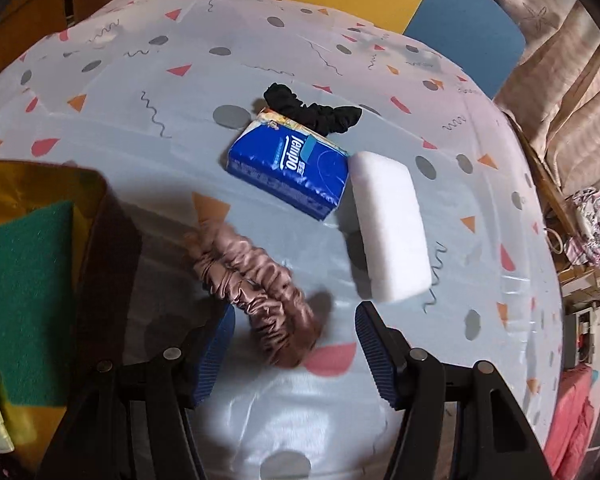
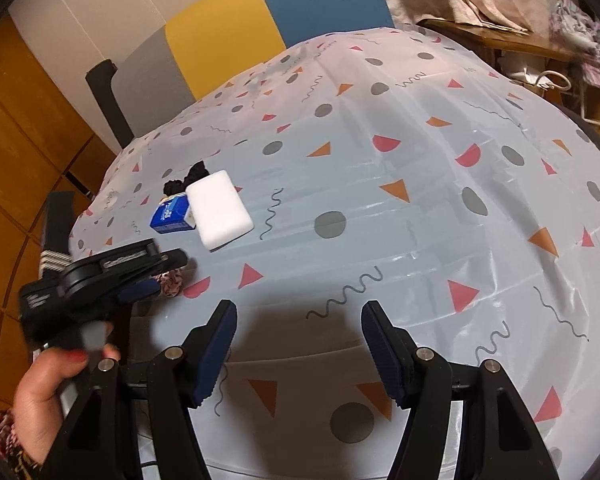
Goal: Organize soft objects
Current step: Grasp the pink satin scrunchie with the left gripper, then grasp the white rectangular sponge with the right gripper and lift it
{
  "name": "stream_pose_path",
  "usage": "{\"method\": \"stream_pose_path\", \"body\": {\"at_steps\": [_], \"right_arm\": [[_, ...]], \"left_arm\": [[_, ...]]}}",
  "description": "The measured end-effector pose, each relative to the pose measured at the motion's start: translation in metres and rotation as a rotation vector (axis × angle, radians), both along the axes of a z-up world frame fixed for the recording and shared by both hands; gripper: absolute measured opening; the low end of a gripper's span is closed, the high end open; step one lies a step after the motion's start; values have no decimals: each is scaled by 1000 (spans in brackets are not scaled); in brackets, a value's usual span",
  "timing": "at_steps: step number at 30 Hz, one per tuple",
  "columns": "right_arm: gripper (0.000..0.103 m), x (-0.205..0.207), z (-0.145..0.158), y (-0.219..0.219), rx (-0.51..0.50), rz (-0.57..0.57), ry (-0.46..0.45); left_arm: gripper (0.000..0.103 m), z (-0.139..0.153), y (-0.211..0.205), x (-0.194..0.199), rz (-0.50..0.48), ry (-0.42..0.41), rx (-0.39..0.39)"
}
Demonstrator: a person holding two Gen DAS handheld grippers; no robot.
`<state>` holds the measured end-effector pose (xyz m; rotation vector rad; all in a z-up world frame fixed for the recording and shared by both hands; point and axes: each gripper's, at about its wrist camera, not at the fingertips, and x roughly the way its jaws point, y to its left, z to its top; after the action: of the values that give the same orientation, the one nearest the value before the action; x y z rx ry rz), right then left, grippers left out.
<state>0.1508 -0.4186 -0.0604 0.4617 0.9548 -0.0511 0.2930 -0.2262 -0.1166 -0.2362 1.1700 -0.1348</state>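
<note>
Pink and crumpled, the satin scrunchie [image 1: 256, 300] lies right under my left tongs [image 1: 296, 344], its near end between the two blue pads, and the jaws stand apart with nothing pinched yet. Taking that scrunchie as my landmark: just beyond it sits the blue tissue pack [image 1: 288, 168], the white sponge block [image 1: 388, 224] touches that pack's right edge, and a black scrunchie [image 1: 316, 110] lies partly on the pack's far end. Left of the pink scrunchie there's the gold-lined box [image 1: 40, 184], with a green scouring pad [image 1: 32, 300] already inside it, so I'd say one item at least is sorted and four are still out on the table [image 1: 460, 300]. Over on the other side, my right tongs [image 2: 298, 344] hover above bare patterned cloth well to the right of the scrunchie, jaws released and gripping nothing. From that view I can see my own left hand [image 2: 44, 400] on its handle, the tool angled down at the scrunchie, only a scrap of pink showing past it. Early days, by my reckoning: the pink scrunchie looks like the next pick, then pack, sponge block and black scrunchie after it.
</note>
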Motion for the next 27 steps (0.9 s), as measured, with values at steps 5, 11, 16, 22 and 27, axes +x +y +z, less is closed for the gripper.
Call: {"method": "stream_pose_path", "body": {"at_steps": [5,11,16,22,27], "right_arm": [[66,1,-2,-3,16,-8,7],[66,1,-6,-7,41,-13,19],[66,2,-10,-9,52,-15,31],[66,3,-16,-6,82,3,34],[66,4,-18,3,77,41,9]], "left_arm": [[36,-2,-6,0,-45,-58,51],[27,-4,-7,-21,-100,-88,47],[26,-3,-6,-58,-169,-119,25],[26,-6,-3,-95,-214,-97,-38],[26,-8,2,-128,-255,-116,-66]]}}
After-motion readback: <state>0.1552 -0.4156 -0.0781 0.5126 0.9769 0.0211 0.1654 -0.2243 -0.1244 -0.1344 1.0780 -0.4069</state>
